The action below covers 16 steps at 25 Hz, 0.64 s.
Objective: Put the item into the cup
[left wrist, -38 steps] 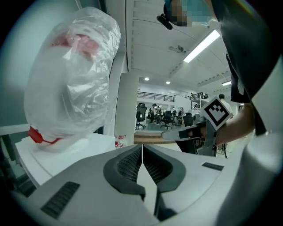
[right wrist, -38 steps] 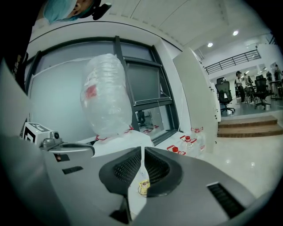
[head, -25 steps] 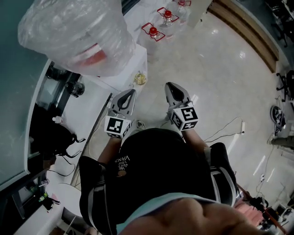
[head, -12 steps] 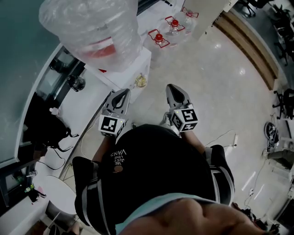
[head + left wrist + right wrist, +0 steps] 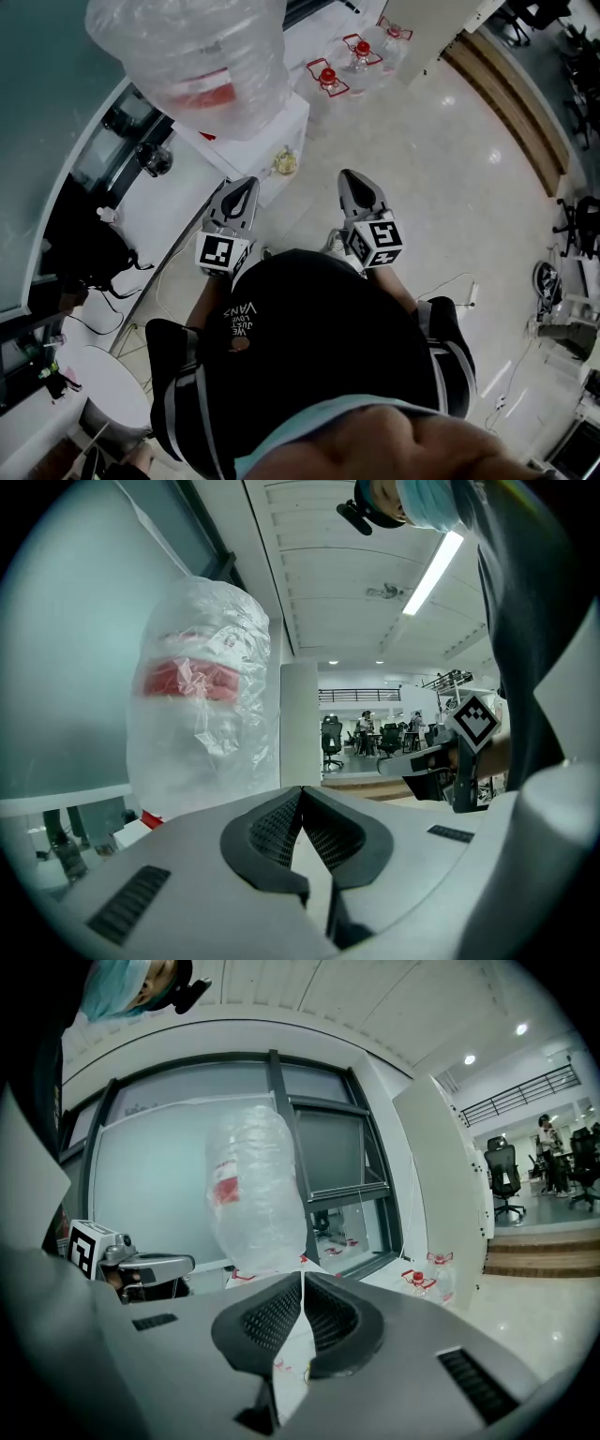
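Note:
In the head view I hold both grippers out in front of my black shirt, above the pale floor. The left gripper is shut with nothing in it, and in its own view the dark pads meet. Just as empty, the right gripper also has its jaws together in its own view. A small clear cup with something yellowish inside stands at the edge of the white cabinet, just beyond the left gripper's tip. No separate item shows.
A big water bottle wrapped in clear plastic tops the cabinet. Jugs with red caps stand on the floor behind. A counter with dark gear runs at left, a round white table lower left, and cables at right.
The head view has shifted, so the bottle and cabinet sit more to the right and higher. The left gripper has drifted a little left. Both grippers stay shut.

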Available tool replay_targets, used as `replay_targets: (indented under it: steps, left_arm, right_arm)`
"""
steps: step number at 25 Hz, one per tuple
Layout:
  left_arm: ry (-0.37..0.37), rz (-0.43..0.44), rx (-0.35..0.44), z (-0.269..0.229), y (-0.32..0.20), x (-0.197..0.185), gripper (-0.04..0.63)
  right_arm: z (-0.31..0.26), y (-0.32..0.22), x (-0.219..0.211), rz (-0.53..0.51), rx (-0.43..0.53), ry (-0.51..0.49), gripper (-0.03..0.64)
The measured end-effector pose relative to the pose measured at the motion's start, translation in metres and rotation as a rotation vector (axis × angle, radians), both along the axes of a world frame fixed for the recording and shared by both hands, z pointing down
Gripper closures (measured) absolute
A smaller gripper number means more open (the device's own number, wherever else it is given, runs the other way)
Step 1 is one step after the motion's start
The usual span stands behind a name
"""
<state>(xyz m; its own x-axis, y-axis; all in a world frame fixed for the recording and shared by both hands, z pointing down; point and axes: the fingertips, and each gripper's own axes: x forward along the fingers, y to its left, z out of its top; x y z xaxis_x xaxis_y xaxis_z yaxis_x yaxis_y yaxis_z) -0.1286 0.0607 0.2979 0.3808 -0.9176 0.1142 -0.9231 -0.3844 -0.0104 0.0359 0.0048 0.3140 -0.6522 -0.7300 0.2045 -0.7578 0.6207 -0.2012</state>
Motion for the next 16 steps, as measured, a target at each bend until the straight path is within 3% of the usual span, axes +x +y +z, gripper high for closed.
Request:
replay_targets:
  steps: [16]
  left_arm:
    - [0.0,-0.027,-0.018,0.006,-0.002,0.013,0.575]
  right_arm:
    - [0.005,-0.009,0.002,-0.028,-0.013,-0.014,0.569]
